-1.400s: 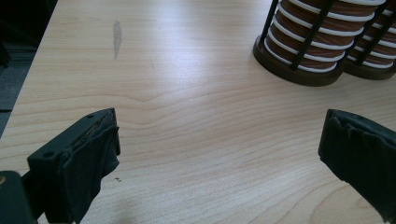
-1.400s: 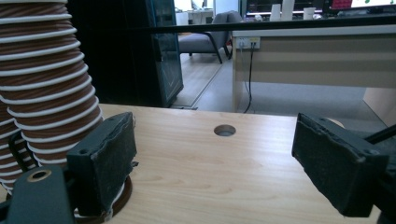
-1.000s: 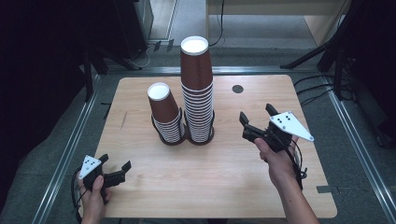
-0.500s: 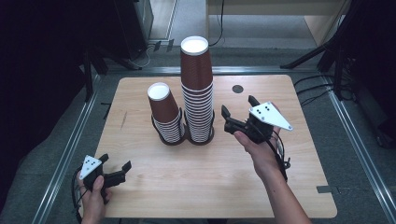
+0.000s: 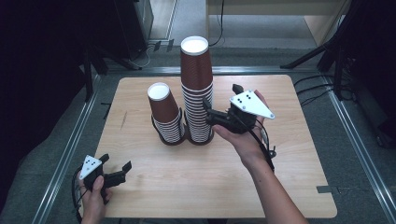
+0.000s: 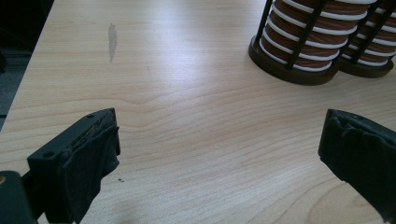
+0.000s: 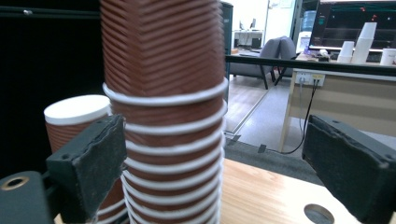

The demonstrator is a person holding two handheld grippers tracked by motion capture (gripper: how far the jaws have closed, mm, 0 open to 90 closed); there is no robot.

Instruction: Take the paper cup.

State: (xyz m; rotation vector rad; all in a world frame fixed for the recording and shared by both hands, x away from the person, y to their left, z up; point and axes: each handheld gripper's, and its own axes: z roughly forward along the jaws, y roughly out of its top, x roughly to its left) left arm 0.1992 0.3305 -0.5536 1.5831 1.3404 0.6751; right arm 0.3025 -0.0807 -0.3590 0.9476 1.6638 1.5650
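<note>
Right gripper (image 5: 215,108) now up against the tall cup stack (image 5: 196,88), jaws just opening, nothing held, left gripper (image 5: 114,168) unmoved, gaping empty.

Tall cup stack (image 7: 163,116) between parted tool (image 7: 212,163) jaws
</note>
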